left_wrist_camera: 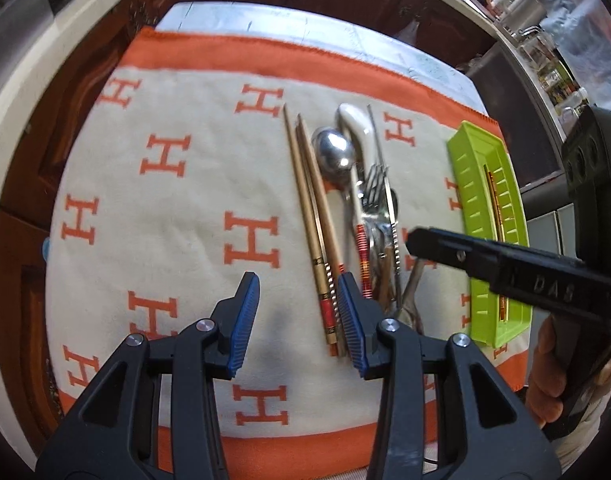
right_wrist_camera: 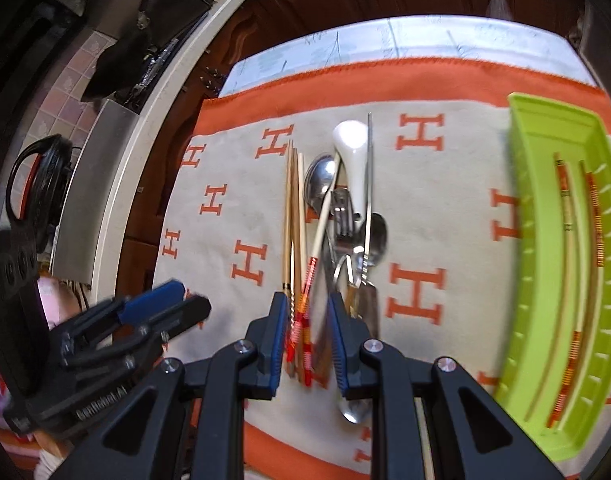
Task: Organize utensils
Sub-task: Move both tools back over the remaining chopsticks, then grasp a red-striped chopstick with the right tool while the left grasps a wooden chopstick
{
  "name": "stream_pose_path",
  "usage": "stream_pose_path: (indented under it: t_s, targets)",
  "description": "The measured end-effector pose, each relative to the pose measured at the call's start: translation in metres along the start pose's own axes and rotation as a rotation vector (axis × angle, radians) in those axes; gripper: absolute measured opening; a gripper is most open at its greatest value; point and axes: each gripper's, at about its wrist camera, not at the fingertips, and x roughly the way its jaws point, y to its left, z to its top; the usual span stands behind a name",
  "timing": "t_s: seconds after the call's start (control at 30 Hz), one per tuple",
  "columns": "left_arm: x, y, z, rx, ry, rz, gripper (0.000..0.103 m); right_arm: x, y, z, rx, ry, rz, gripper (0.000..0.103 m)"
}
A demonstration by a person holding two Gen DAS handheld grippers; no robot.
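Close in, the right gripper [right_wrist_camera: 305, 340] hangs over the handle ends of the utensil pile [right_wrist_camera: 337, 240], its blue pads partly apart and pressing on nothing; red-banded chopstick ends [right_wrist_camera: 301, 332] show in the gap beneath. From it the pile runs toward 12 o'clock, long axes roughly in line with the fingers, so this hand looks the nearer one for a pick. The left gripper [left_wrist_camera: 299, 320] hovers at about 9 o'clock of the pile, also partly open and empty, with the wooden chopsticks [left_wrist_camera: 313, 216] lying just beside its right-side pad. Farther out, a metal spoon [left_wrist_camera: 334, 154] and a white ceramic spoon [left_wrist_camera: 355, 122] head the pile. At 3 o'clock the green tray [right_wrist_camera: 521, 216] already holds chopsticks [right_wrist_camera: 595, 216], on the orange-and-cream cloth [left_wrist_camera: 177, 208].
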Motion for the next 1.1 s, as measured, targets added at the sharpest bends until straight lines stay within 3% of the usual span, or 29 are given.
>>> stream_pose_path:
  t_s: [0.1,0.73,0.83,0.87,1.1]
  targets:
    - [0.009,0.010,0.001,-0.019,0.005,0.000,0.037,0.017,0.002,0.010,0.026,0.026,0.018,0.026]
    - [0.048,0.008,0.015,-0.017,0.055,-0.041,0.037,0.083,-0.007,0.032,0.116,0.122,-0.010,0.026]
    - [0.052,0.006,0.018,-0.021,0.061,-0.044,0.034,0.084,-0.006,0.032,0.117,0.115,-0.013,0.016]
    - [0.054,0.006,0.019,-0.024,0.062,-0.042,0.032,0.085,-0.007,0.032,0.119,0.116,-0.016,0.007]
    - [0.070,0.002,0.025,-0.062,0.096,-0.060,0.024,0.069,-0.016,0.028,0.133,0.063,0.024,0.007]
